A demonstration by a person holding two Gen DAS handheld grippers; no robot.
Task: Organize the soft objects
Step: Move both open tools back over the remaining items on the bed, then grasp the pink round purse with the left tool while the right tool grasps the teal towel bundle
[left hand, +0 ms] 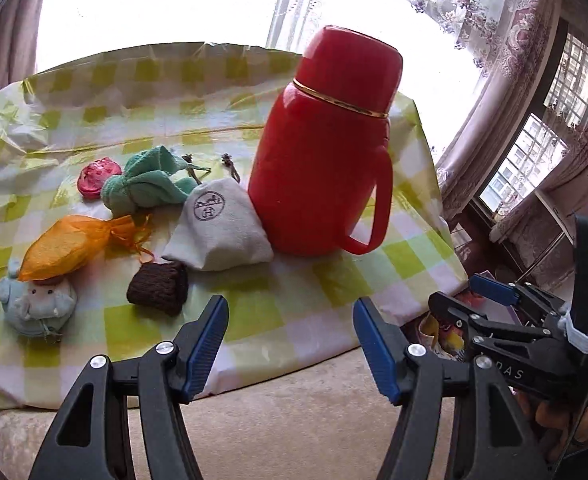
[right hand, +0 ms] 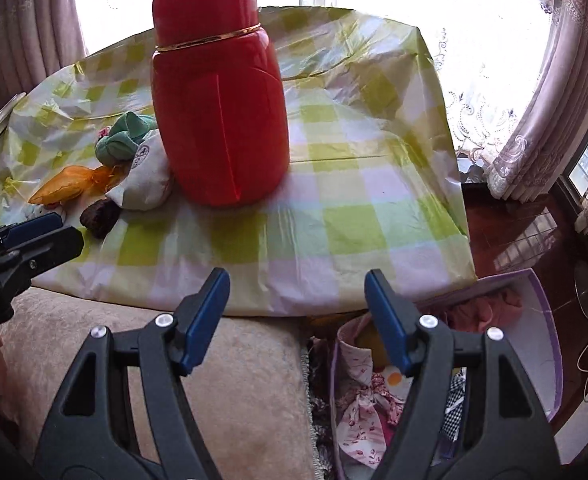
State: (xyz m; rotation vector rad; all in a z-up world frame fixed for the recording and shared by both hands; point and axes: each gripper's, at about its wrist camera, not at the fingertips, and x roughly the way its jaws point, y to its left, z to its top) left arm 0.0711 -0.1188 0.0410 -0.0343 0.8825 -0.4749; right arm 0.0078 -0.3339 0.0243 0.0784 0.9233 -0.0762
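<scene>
Your left tongs (left hand: 290, 344) and right tongs (right hand: 297, 320) both stand released with nothing between the pads, hanging over the near edge of the bench (right hand: 333, 248). The soft objects lie ahead and to the left of your left tongs: brown knit piece (left hand: 158, 288), white pouch (left hand: 218, 232), orange bag (left hand: 66, 246), green cloth (left hand: 142, 184), blue plush (left hand: 36, 306). The red flask (left hand: 321, 144) stands just right of the pouch.

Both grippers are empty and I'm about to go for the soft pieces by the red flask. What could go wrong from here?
1. The white pouch leans against the red flask; tugging it may tip the flask.
2. The orange mesh bag rests on the blue plush; lifting one could drag the other.
3. The plastic tablecloth looks wrinkled and loose, so fingers might snag it.
</scene>
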